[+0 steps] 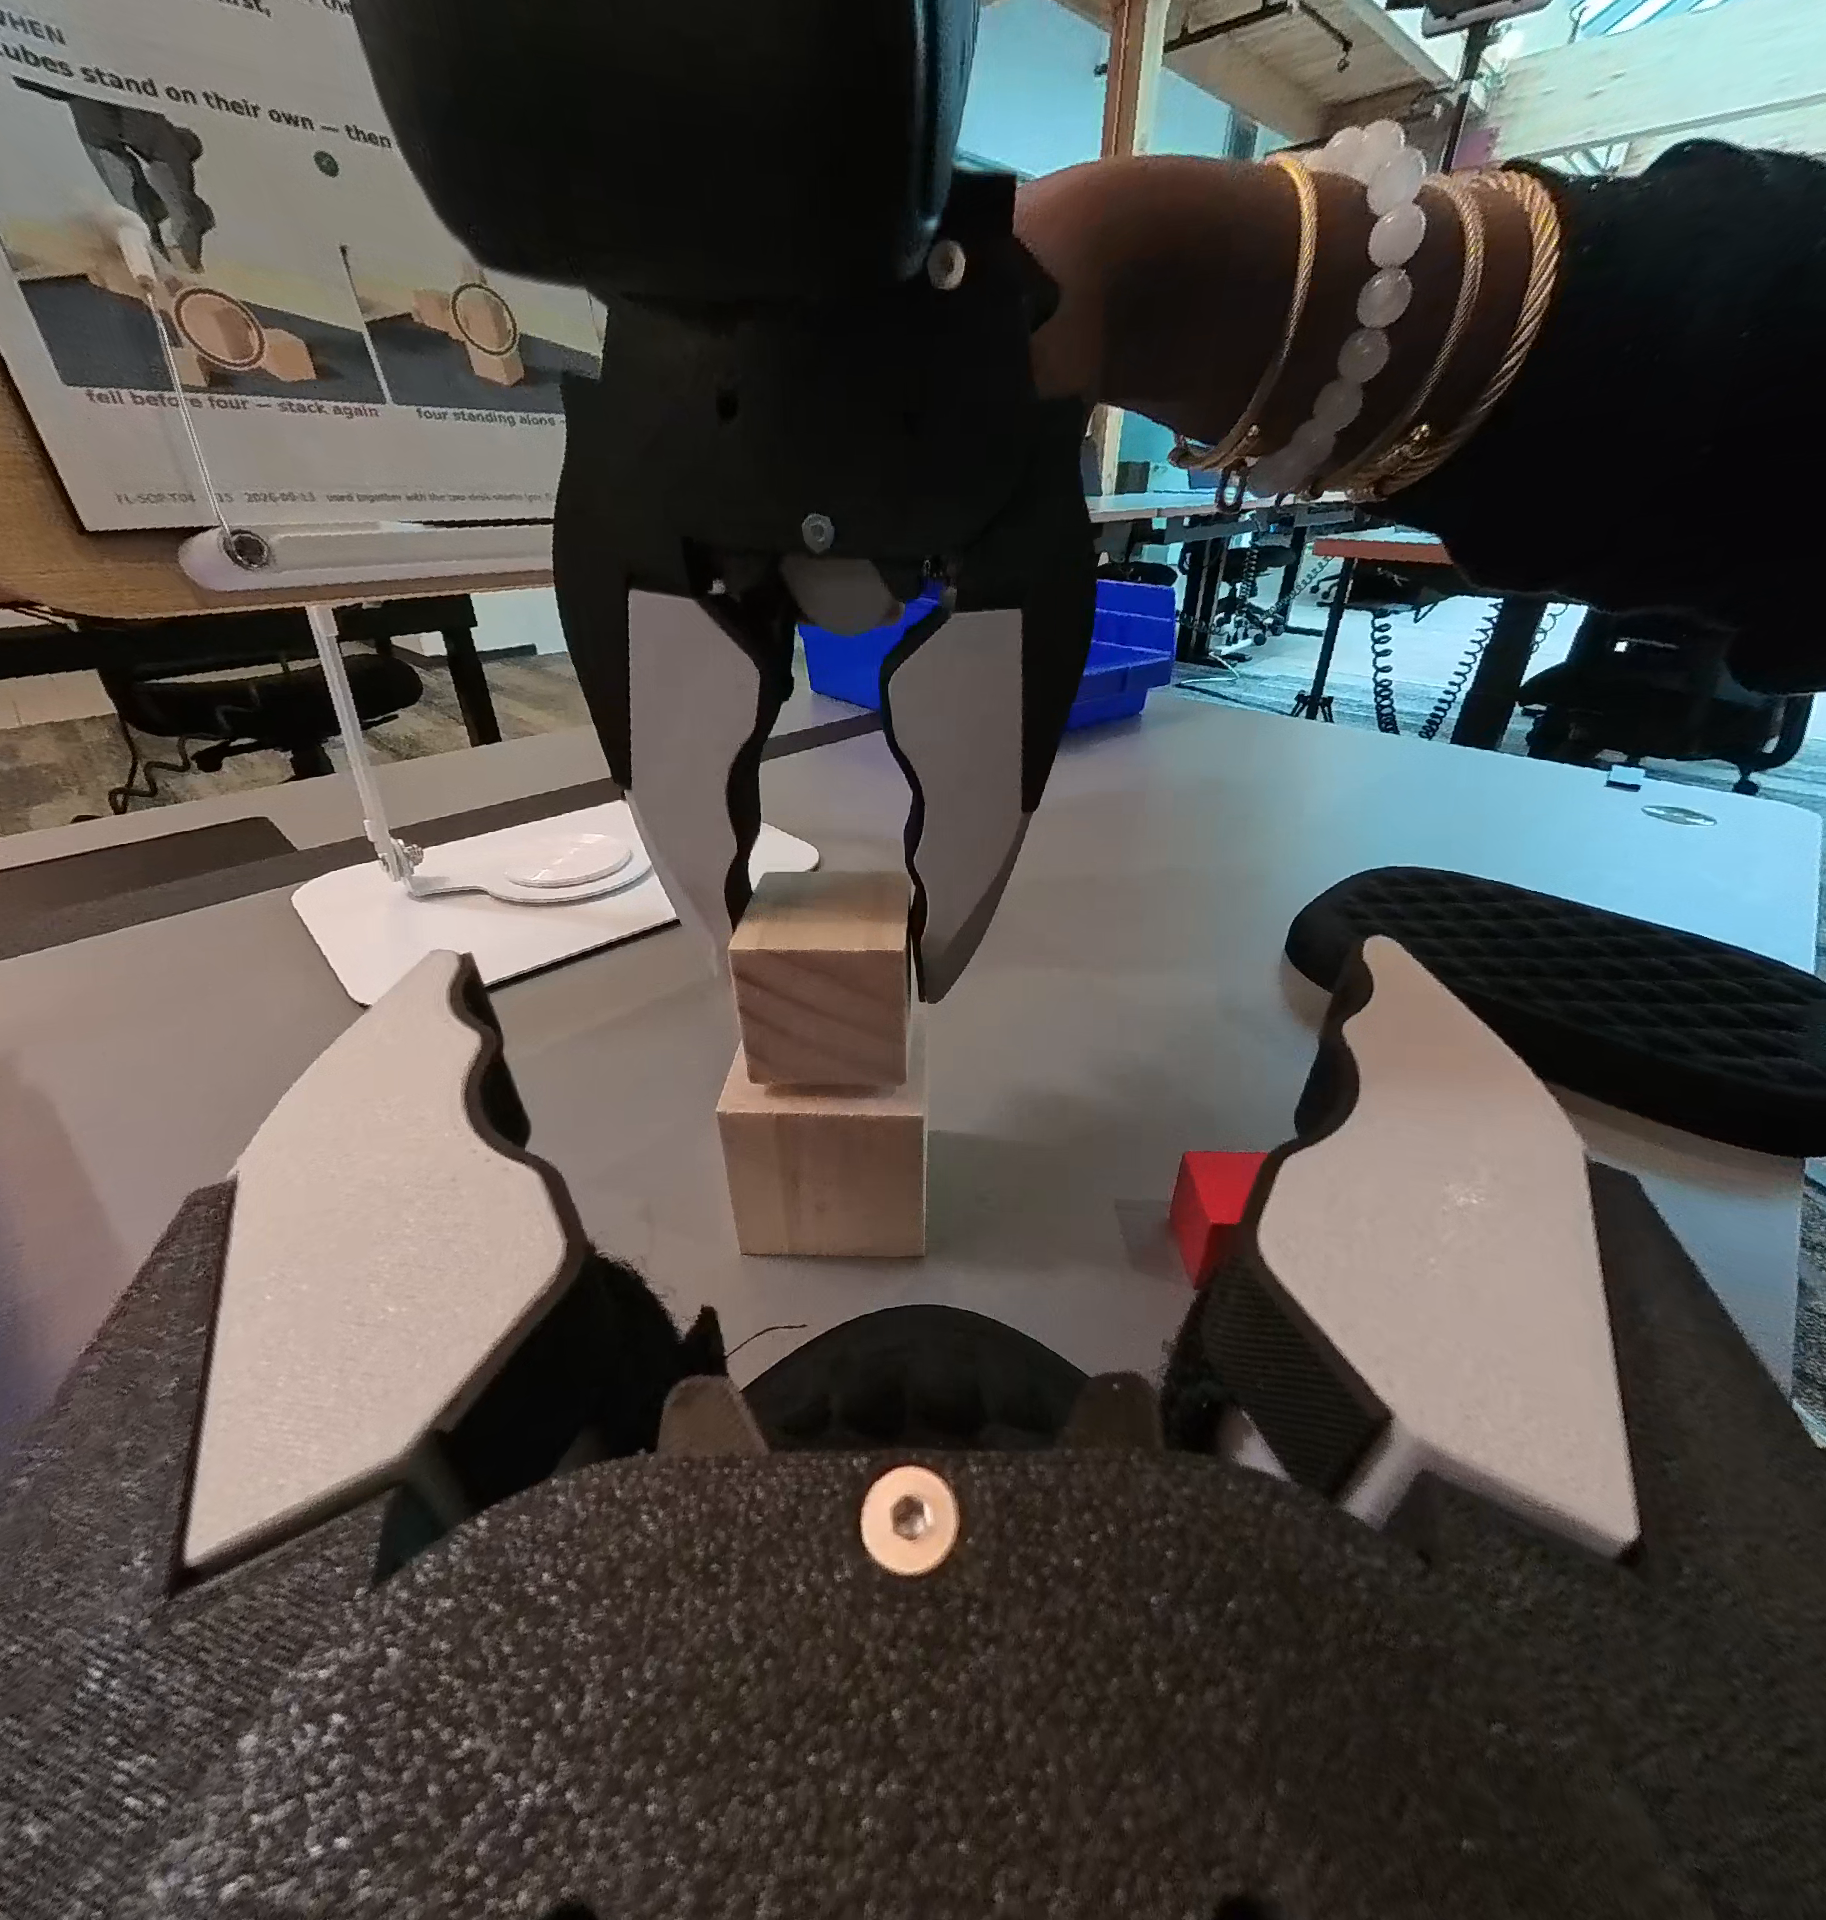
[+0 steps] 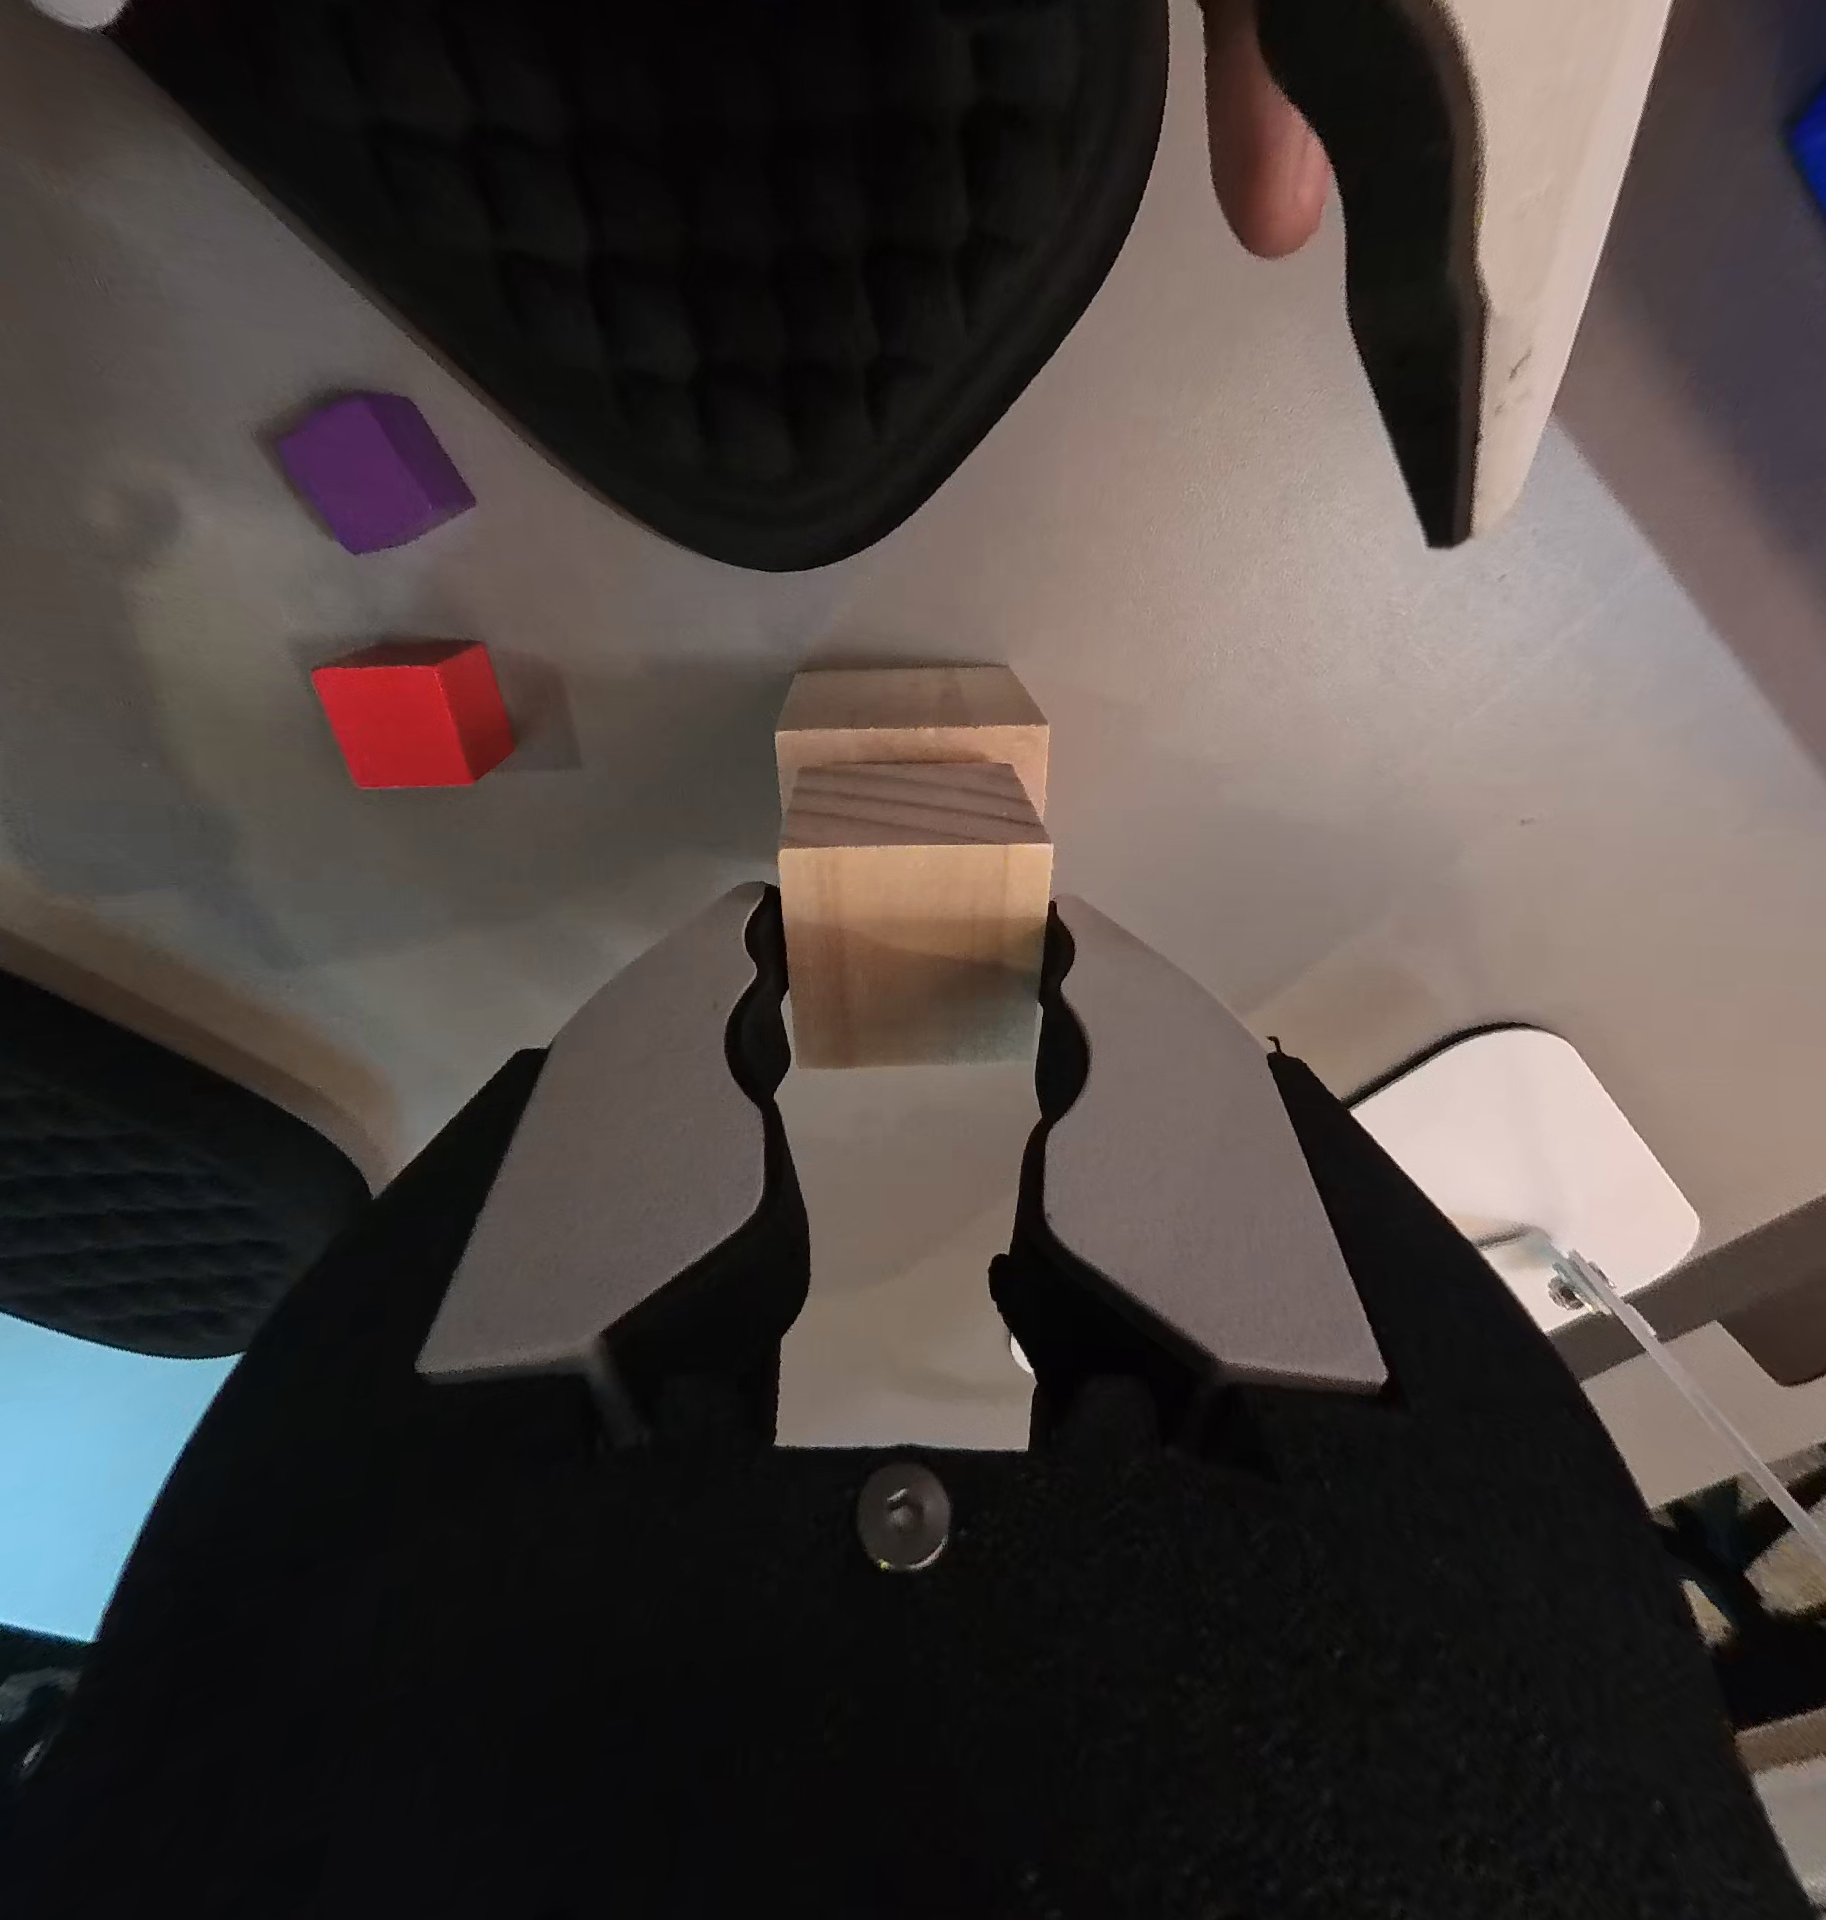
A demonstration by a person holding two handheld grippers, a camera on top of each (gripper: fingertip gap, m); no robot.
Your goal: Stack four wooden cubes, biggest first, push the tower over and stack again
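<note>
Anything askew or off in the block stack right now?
Slightly. The upper wooden cube, gripped by the right tongs, sits offset and a bit twisted on the lower wooden cube, so their edges don't line up. The left tongs stand wide open, holding nothing. No damage or spill.

place: open-plan office/lab | evid: rows of desks (image 1: 1200, 520) & office chairs (image 1: 1657, 686) in bkgd, blue parts bin (image 1: 1127, 655), instr. sheet on white stand (image 1: 410, 883), grey worktable (image 1: 1408, 831)
</note>
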